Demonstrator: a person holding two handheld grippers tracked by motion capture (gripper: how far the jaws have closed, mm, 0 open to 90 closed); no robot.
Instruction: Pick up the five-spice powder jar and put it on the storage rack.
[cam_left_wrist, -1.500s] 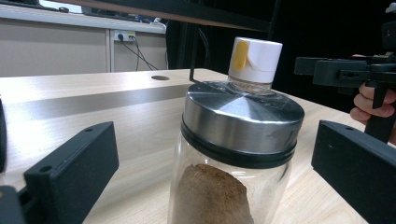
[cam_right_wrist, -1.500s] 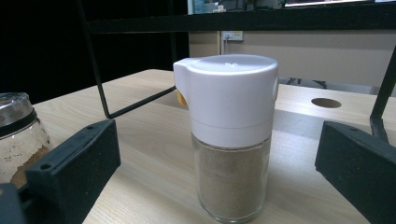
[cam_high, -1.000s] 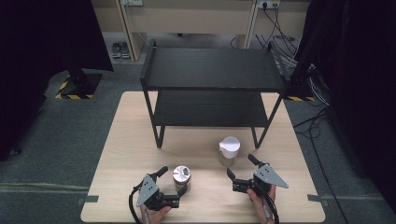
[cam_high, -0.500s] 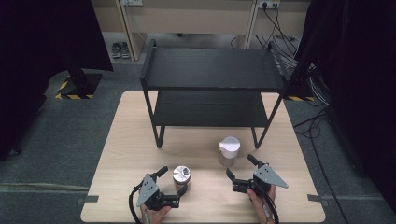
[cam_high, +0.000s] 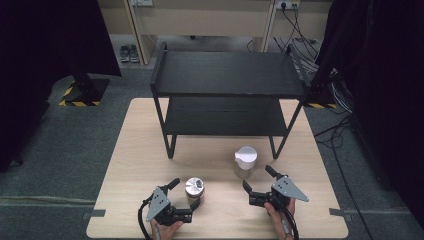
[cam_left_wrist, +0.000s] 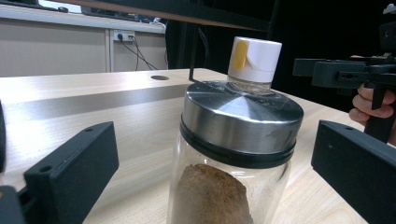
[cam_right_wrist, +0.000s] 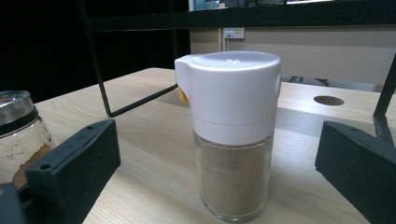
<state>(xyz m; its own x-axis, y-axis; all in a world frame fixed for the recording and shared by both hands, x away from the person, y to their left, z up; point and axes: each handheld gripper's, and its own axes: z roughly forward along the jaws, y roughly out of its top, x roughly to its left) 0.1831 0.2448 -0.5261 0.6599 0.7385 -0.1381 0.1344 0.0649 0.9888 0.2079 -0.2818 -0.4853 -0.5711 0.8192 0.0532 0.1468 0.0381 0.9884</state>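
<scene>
A glass jar with a steel lid (cam_high: 194, 189) (cam_left_wrist: 240, 140) holds brown powder and stands near the table's front. My left gripper (cam_high: 184, 194) (cam_left_wrist: 215, 172) is open, one jaw on each side of the jar without touching it. A glass shaker with a white cap (cam_high: 245, 161) (cam_right_wrist: 232, 130) (cam_left_wrist: 254, 58) holds pale powder and stands to the jar's right, farther back. My right gripper (cam_high: 258, 178) (cam_right_wrist: 219, 172) is open just in front of the shaker, with the jaws wider than the bottle. The steel-lidded jar (cam_right_wrist: 18, 135) shows at the left edge of the right gripper view.
A black two-tier metal shelf (cam_high: 227, 75) stands across the back half of the wooden table (cam_high: 140, 150); its legs (cam_high: 171, 147) come down just behind the shaker. The table has round cable holes (cam_right_wrist: 328, 100). Grey carpet surrounds the table.
</scene>
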